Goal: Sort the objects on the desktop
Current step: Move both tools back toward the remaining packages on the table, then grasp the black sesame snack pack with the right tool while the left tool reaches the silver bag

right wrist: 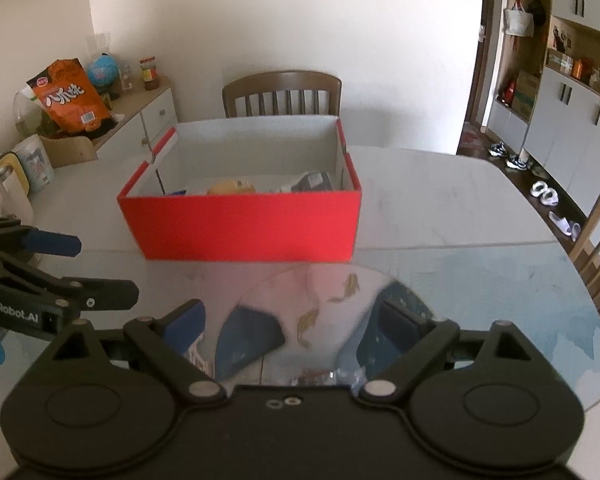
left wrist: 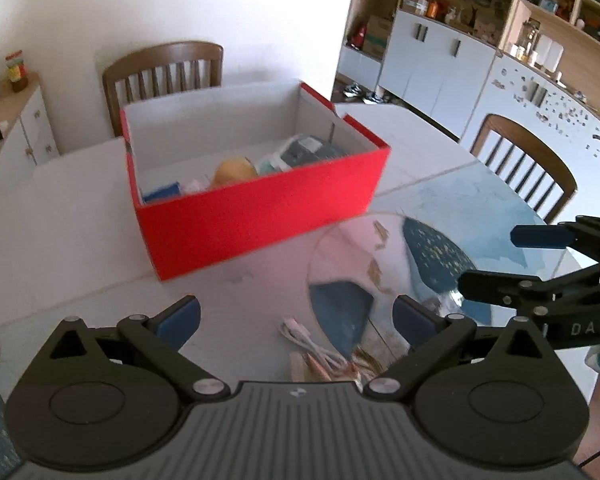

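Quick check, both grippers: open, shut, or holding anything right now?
Left gripper: open, fingers wide apart, nothing held.
Right gripper: open, fingers wide apart, nothing held.

This is a home dining room. A white dining table (right wrist: 440,200) is the centre, with wooden slat-back chairs (right wrist: 282,94) drawn up to it. Beyond the table stand white cupboards with cluttered open shelves (left wrist: 452,12); shoes (right wrist: 508,158) lie on the floor beside them.

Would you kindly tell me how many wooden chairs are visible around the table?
2: one chair behind the red box against the wall, another chair at the table's right edge. Others may be hidden.
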`<state>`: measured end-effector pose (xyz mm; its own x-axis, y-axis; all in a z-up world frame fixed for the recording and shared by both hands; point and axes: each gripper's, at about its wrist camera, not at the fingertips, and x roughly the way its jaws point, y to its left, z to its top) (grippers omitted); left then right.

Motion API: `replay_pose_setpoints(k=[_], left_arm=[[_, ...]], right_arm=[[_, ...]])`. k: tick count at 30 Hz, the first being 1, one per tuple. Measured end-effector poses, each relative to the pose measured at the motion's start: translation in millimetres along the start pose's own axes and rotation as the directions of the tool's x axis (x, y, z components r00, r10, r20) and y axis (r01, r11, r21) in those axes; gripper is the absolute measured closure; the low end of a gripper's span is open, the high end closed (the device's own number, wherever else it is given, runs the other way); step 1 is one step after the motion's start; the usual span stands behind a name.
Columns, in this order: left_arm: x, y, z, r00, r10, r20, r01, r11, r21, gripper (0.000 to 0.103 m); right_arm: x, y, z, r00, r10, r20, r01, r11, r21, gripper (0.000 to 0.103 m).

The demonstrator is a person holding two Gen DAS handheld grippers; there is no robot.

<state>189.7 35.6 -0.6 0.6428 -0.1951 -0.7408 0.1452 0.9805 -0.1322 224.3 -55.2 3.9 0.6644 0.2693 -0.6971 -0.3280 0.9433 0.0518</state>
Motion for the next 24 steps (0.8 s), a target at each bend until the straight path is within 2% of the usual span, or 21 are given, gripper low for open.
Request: replay_pose_setpoints(k=[8, 14, 24], left_arm=[[9.8, -8.3, -25.4, 0.999, -0.027, -0.040, 0.027, 1.000, -0.008, 0.000], [23.4, -13.4, -38.9, 0.996, -0.049, -0.078, 0.047, 0.999, -0.024, 0.000], [40.6, -16.5, -51.7, 0.991, -0.061, -0.115, 0.055, 0.997, -0.056, 0.000]], right_arm=[[1.6, 0.6, -28.0, 0.999, -0.007, -0.031, 0.008, 1.000, 0.025, 0.013], [8.7, 10.6, -49.9, 0.997, -0.018, -0.072, 0.016, 0.999, -0.036, 0.017], [21.4, 9.3, -73.5, 0.993, -0.009, -0.120, 0.004, 0.999, -0.042, 0.020]])
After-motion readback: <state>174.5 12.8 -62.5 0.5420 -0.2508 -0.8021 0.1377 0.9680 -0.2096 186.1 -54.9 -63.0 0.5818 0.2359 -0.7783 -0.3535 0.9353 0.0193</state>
